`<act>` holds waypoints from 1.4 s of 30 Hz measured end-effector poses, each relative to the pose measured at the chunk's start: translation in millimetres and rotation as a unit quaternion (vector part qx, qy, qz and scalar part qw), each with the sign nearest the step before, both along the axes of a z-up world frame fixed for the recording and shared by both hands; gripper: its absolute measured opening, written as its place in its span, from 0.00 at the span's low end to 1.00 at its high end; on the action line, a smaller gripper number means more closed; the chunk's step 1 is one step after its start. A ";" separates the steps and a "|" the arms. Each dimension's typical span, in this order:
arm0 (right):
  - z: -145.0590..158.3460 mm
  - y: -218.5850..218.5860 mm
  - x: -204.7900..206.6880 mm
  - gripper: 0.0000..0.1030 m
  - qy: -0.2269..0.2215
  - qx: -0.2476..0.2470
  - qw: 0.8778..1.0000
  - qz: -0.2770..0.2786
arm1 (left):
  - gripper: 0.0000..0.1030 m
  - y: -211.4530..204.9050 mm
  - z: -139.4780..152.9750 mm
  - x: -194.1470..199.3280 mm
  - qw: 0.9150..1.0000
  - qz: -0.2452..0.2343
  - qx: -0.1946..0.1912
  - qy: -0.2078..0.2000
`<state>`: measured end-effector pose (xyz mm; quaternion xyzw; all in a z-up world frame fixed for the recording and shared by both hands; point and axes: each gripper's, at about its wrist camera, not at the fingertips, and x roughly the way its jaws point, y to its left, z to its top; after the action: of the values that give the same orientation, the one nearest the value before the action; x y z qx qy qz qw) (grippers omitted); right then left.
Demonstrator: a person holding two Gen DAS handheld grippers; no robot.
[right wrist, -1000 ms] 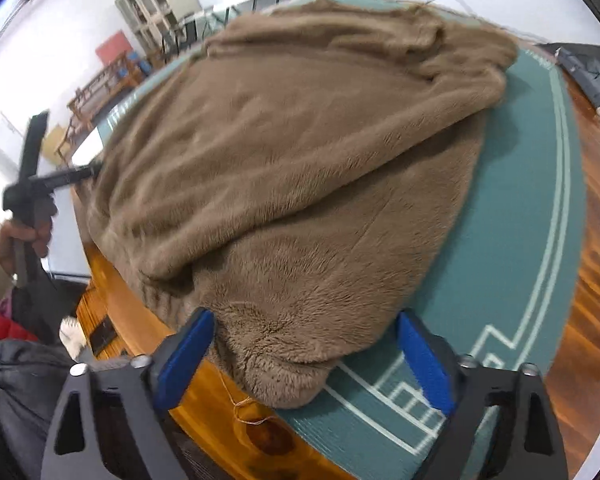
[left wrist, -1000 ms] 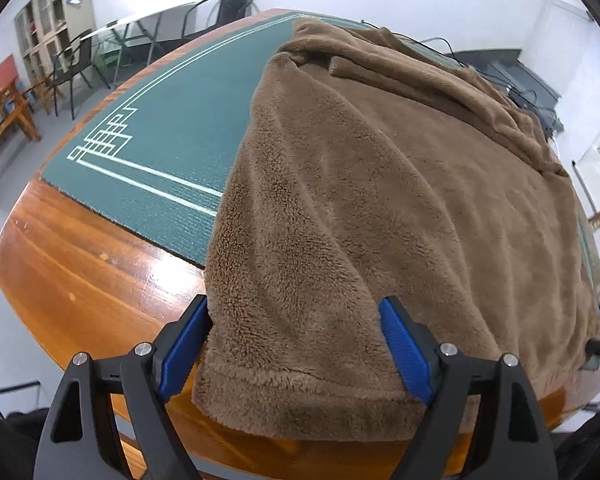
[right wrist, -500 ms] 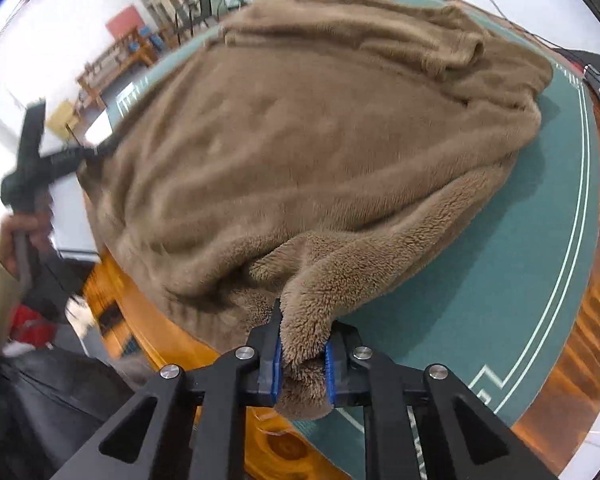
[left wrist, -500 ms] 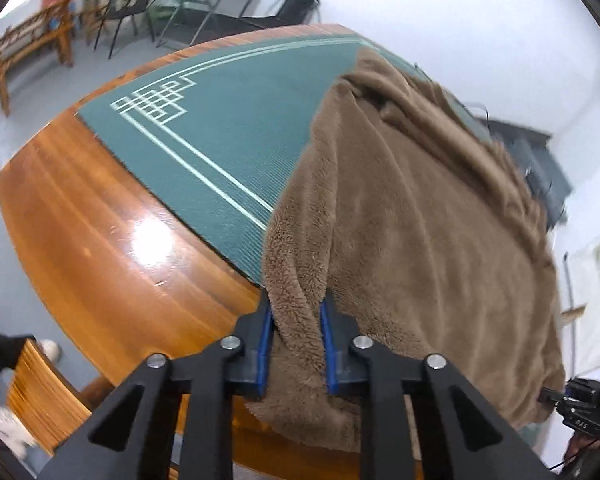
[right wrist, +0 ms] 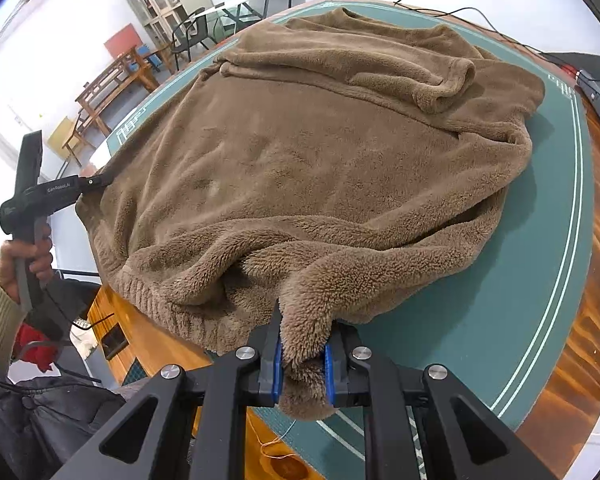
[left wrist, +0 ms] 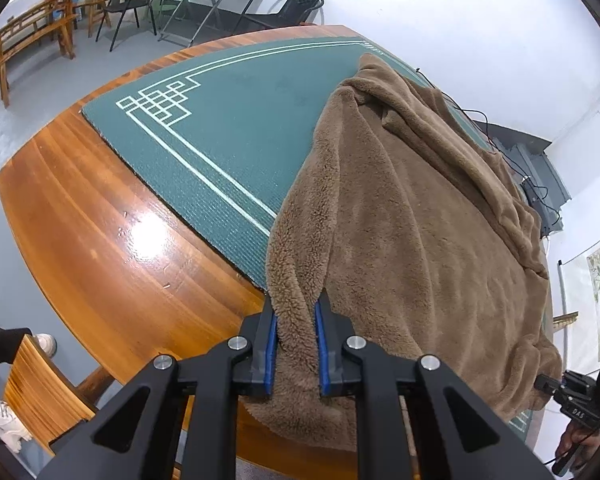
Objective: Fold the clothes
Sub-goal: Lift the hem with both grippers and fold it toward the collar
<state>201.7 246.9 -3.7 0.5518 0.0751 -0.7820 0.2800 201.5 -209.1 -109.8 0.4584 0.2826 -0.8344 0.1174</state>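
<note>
The near hem of the brown fleece garment [left wrist: 412,216] drops over the table's edge and out of sight below both cameras, so how far it hangs cannot be told, and the cloth's underside and whatever it covers on the green mat [left wrist: 228,128] are hidden. In the left wrist view the right gripper appears only as a dark body cut off at the lower right rim, its fingers buried in fleece; in the right wrist view the left gripper is small at the left edge, its tips lost in the cloth. Up close, the left gripper [left wrist: 296,350] has its blue-padded jaws drawn in tight on a bunched fold at the garment's near left corner, fabric bulging above and below the pads. The right gripper [right wrist: 302,364] is likewise clamped on a thick wad of fleece at the near right corner, a lump of it hanging beneath the jaws. The left hand [right wrist: 26,258], with a cream knit cuff at the wrist, grips its handle upright at the table's left side. The garment is plush and thick, spread broadly over the mat on the wooden table [left wrist: 96,232], with a ribbed hem at the near edge, rumpled folds between the two grips, and a rolled sleeve or collar lying across the far end.
</note>
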 end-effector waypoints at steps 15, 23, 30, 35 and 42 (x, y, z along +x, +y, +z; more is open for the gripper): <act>49.6 35.4 -16.9 0.15 0.073 -0.089 0.991 -0.061 | 0.14 -16.6 81.4 -24.5 0.997 -0.013 -0.014 0.070; 86.4 45.1 -60.8 0.15 0.134 -0.124 0.975 -0.123 | 0.14 -24.9 141.0 -100.4 0.990 -0.059 -0.028 0.125; 120.7 66.1 -122.8 0.15 0.210 -0.140 0.941 -0.225 | 0.14 -26.4 165.5 -210.5 0.983 -0.099 -0.034 0.152; 121.6 76.1 -186.5 0.15 0.224 -0.133 0.922 -0.288 | 0.14 -24.0 159.3 -296.6 0.982 -0.117 -0.032 0.142; 71.4 77.5 -271.8 0.16 0.175 -0.092 0.912 -0.358 | 0.15 -16.1 93.6 -412.8 0.989 -0.126 -0.042 0.058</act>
<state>-70.2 324.4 67.8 0.3677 -0.1526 -0.9172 0.0131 -211.3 -225.2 -16.2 0.4362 0.1932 -0.8788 0.0142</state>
